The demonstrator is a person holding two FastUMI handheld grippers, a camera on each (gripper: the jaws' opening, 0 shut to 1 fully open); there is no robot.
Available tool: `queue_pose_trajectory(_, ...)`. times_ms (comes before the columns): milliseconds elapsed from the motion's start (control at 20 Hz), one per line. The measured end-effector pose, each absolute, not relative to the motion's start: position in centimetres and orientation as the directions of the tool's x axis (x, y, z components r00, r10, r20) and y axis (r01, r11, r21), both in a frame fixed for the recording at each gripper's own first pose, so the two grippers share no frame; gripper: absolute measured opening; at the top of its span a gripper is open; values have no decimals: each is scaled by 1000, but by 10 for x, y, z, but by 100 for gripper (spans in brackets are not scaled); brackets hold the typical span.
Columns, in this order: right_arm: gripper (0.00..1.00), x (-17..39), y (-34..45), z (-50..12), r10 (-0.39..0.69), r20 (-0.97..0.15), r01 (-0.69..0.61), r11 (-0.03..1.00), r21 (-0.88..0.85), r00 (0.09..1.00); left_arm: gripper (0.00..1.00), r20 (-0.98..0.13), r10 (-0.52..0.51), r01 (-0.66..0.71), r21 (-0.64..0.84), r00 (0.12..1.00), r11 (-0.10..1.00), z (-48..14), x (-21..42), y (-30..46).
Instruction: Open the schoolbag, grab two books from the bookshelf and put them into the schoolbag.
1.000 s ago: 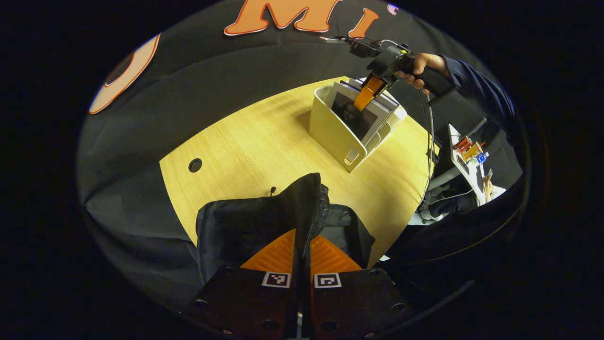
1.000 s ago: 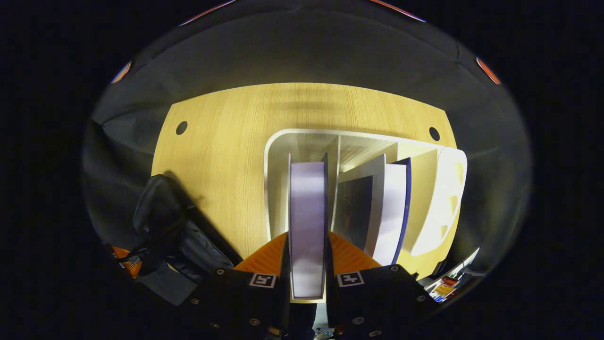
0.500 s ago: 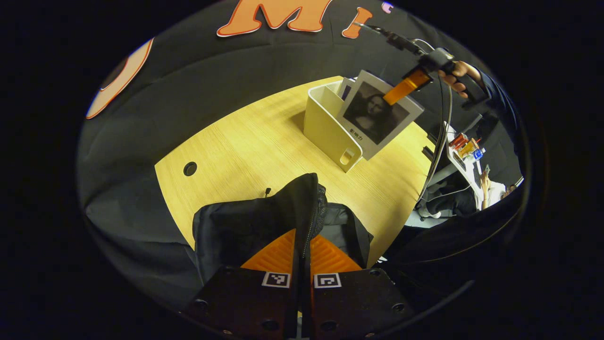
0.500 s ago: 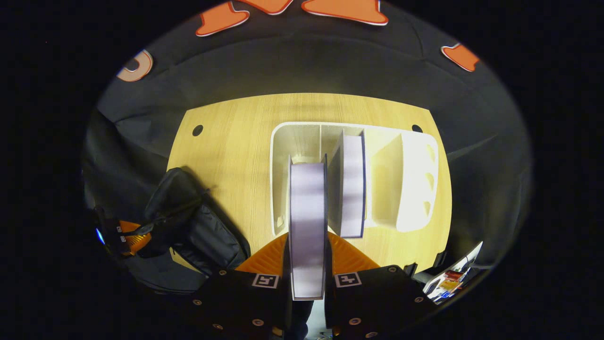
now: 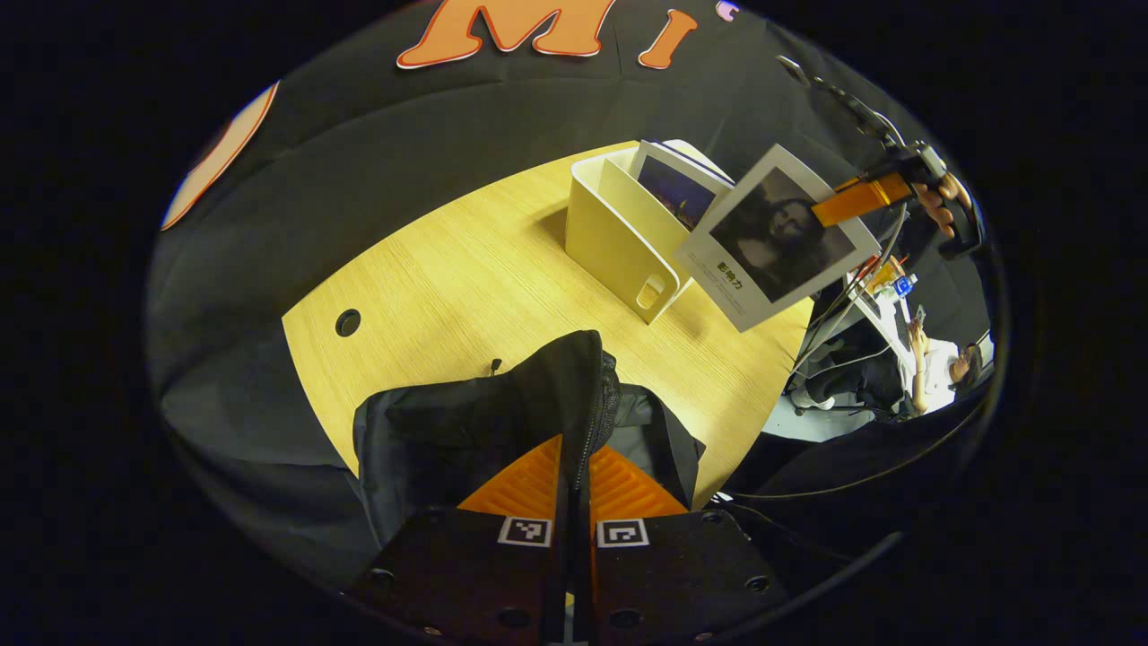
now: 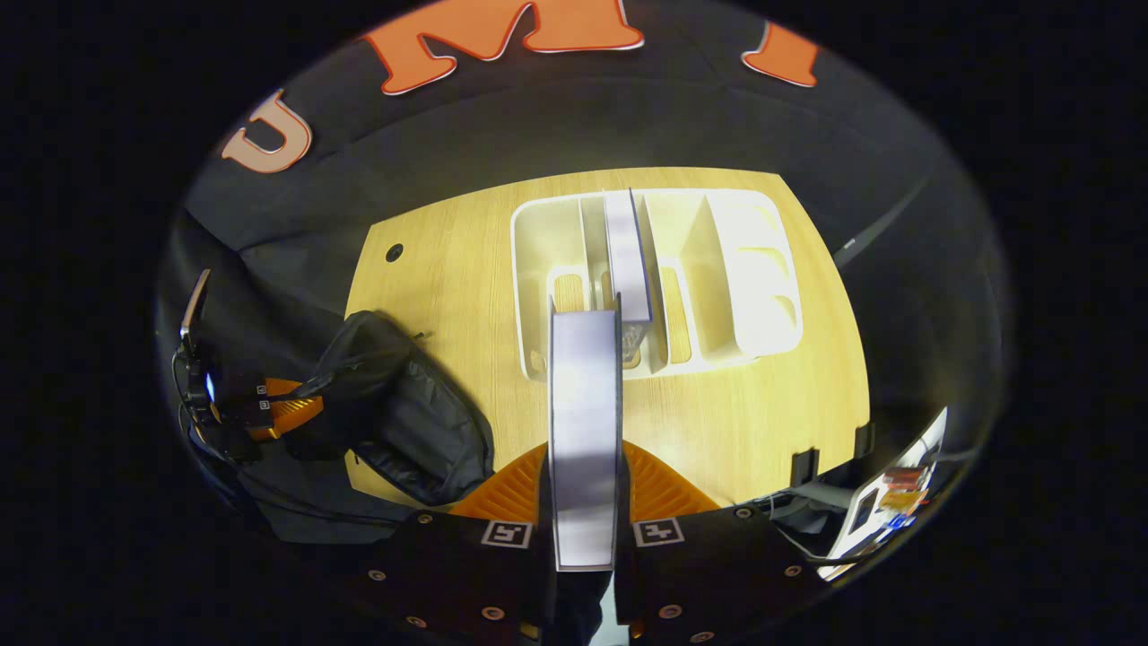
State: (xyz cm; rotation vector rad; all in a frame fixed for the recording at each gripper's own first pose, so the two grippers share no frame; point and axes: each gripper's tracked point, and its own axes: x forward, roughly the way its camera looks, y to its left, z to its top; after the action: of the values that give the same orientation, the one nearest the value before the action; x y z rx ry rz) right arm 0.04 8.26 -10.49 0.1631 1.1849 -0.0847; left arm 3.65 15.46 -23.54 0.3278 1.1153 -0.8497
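Schoolbag [image 5: 484,431] flap is sitting pinched in my left gripper [image 5: 574,475], fingers nearly closed on the fabric, bag lying at the table's [image 5: 466,269] near edge. Farther off, my right gripper [image 5: 861,199] is holding a book [image 5: 776,238] in the air beside the bookshelf [image 5: 619,242]. In the right gripper view I'm clamping that book [image 6: 584,422] edge-on between both fingers; another book [image 6: 625,269] is standing in the bookshelf [image 6: 735,278], schoolbag [image 6: 404,422] lying left.

table: pale wood [image 6: 448,269], cable hole near corner
on it: white bookshelf [image 6: 753,278], black schoolbag [image 6: 404,431] at edge
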Motion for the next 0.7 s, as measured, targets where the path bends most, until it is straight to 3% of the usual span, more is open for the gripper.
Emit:
queue_pose_trajectory(450, 26, -57, 97, -120, 162, -867, 261, 913, 312, 471, 5, -886, -425, 730, -163, 188, 663, -234, 35, 154)
queue_pose_trajectory(700, 25, -76, 122, -131, 301, -796, 276, 824, 494, 526, 5, -884, -426, 716, -171, 191, 677, -236, 31, 149)
